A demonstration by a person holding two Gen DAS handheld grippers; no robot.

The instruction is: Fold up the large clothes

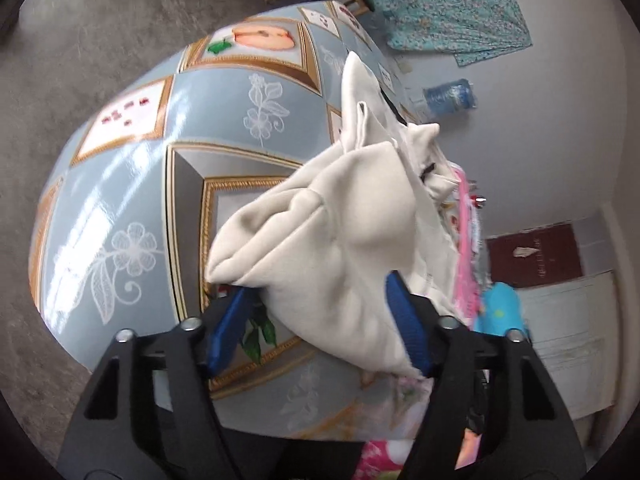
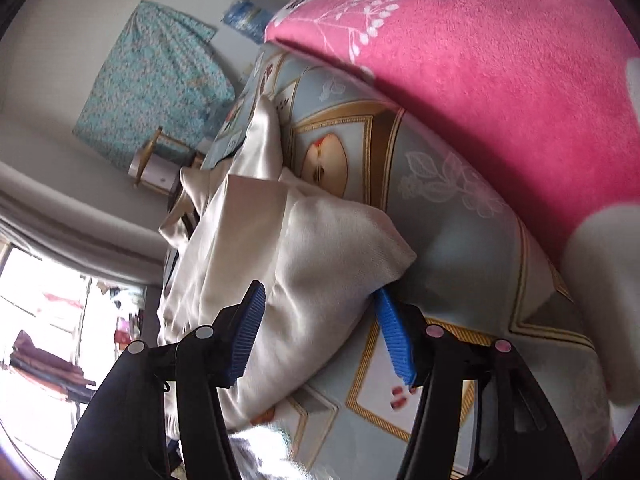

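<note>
We see the cream garment point(image 1: 340, 240) bunched in a heap on the bench point(image 1: 132, 184), which has a blue fruit-print cover. The left gripper point(image 1: 320, 328) has its fingers about half open around one bulky fold, and the right gripper point(image 2: 320, 332) straddles another fold likewise; whether either grips, we cannot tell. A pink blanket point(image 2: 500, 80) lies beside the garment.

A lived-in home room is showing: patterned oilcloth table point(image 1: 132, 168), pink blanket point(image 2: 500, 80), water jug point(image 1: 450, 96), floral fabric point(image 1: 452, 4) hanging on the wall.
</note>
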